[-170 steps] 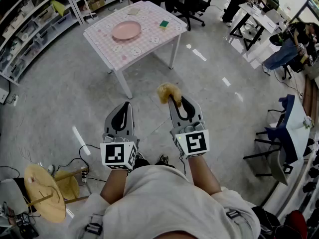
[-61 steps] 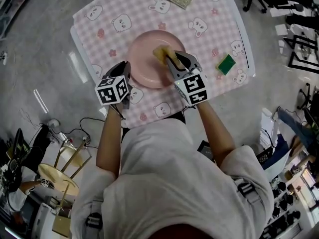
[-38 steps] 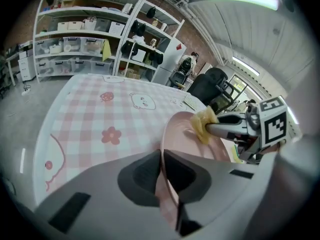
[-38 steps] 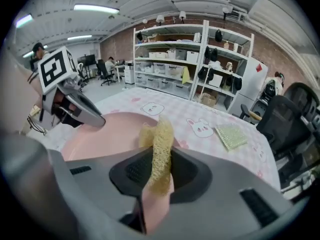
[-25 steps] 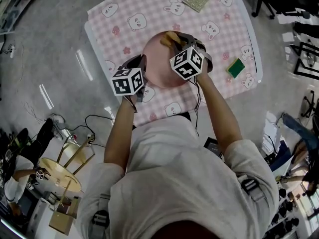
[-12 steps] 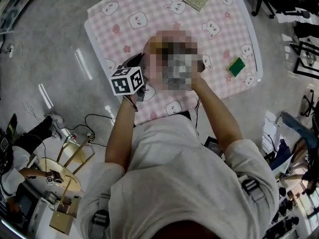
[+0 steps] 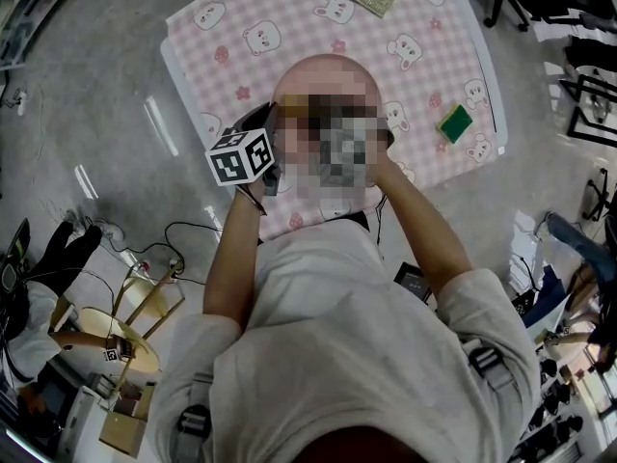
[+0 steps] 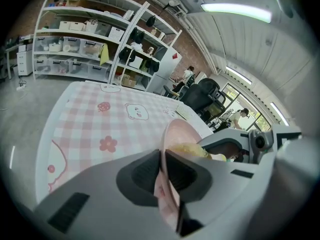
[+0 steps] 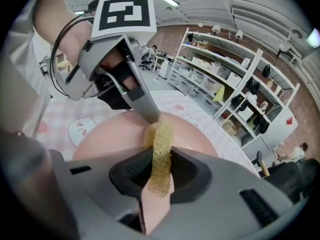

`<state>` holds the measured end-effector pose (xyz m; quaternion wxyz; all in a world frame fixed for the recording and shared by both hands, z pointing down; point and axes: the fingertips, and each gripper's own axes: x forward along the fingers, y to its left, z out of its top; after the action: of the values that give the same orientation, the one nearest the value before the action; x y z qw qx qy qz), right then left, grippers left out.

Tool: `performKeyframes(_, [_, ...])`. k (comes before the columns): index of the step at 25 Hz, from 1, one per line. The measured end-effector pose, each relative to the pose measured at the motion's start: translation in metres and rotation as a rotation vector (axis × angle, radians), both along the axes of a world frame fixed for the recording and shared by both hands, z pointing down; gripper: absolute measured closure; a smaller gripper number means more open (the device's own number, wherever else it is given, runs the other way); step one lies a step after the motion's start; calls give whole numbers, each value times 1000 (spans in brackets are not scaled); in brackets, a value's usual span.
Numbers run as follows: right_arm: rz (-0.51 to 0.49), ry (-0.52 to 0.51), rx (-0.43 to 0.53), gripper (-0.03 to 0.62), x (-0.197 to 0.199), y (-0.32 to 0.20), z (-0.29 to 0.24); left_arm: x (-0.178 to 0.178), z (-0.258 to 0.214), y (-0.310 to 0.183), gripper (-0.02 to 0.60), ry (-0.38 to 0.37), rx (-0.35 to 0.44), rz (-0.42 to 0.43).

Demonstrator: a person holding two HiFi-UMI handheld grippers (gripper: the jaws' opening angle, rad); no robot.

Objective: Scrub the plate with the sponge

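The left gripper [image 8: 163, 155], jaws just easing wider, held the plate [image 8: 176, 134] by its rim mid-frame; the right gripper [image 9: 159, 156] clamped the sponge [image 9: 161, 144] against its right-hand face.

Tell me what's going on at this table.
A person with a gripper in each hand works at the pink checked table. The left gripper pinches the rim of the pink plate, its jaws having just been opening slightly. The right gripper is shut on a yellow sponge, held at the plate's face. A green sponge lies unused nearby.
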<state>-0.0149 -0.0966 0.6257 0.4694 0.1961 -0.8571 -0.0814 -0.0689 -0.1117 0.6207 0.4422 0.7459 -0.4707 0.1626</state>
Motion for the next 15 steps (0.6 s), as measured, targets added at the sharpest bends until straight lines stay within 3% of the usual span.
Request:
performKeyframes(8, [-89, 12, -68, 511, 3, 50, 8, 5, 1, 2, 538, -15, -1, 1])
performKeyframes(15, [-108, 56, -160, 511, 21, 81, 26, 3, 4, 2, 540, -33, -4, 7])
